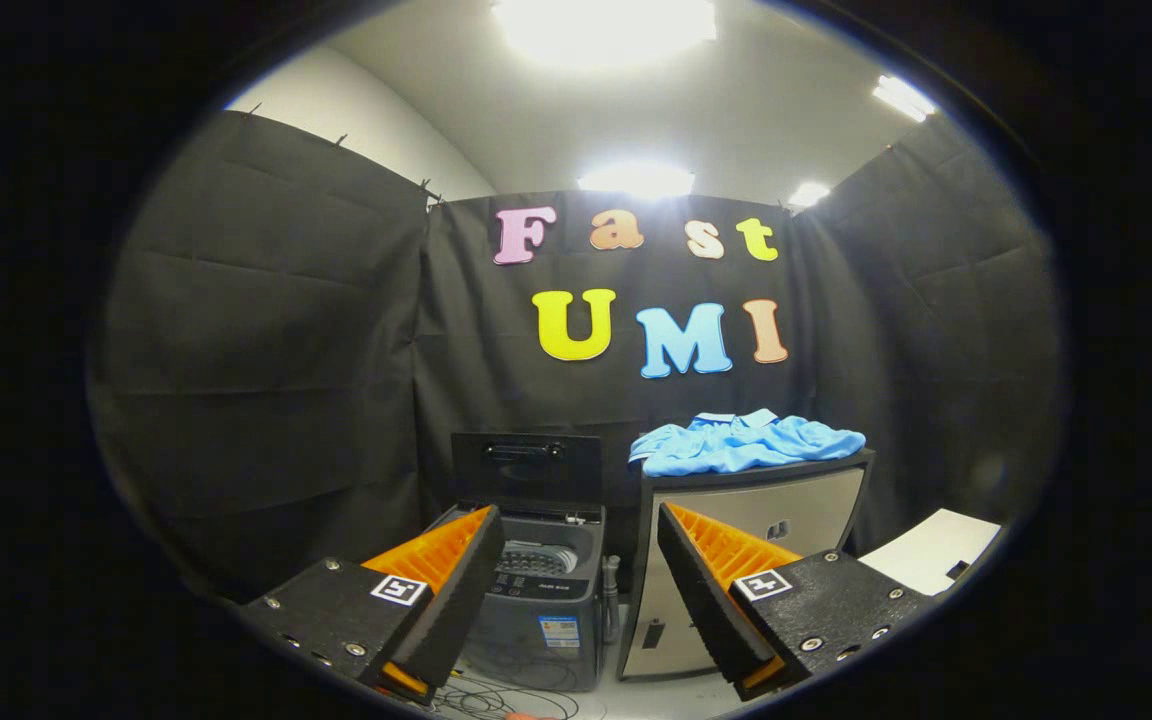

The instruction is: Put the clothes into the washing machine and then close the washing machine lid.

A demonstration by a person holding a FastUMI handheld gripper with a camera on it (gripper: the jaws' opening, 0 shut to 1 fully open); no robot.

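The claw [576,590] is spread wide and holds nothing. Its two fingers stand well apart, and the washing machine [536,600] shows in the gap between them, far ahead and low down.

The washing machine is small and dark. Its lid [526,468] is up, standing straight at the back, so the tub [534,556] is open and ready. Some cables [496,695] lie on the floor in front of it.

The clothes [741,445] are a light blue bundle. They lie on top of a cabinet [751,560] just to the right of the washing machine, and higher than its opening. A white board [931,550] lies further right.

The job looks like it is at the very start. Nothing is in the tub that I can see, and the clothes are not touched yet.

The first step is likely to get the clothes. To do it well, the claw should go far and to the right, and come up over the top of the cabinet. Keep the fingers spread until the cloth is between them. Aim for a thick, bunched part in the middle, not a thin edge, so the cloth does not slip out. Pinch firmly, then lift high enough that no part drags or catches on the cabinet. Watch for hanging bits that could land outside the tub.
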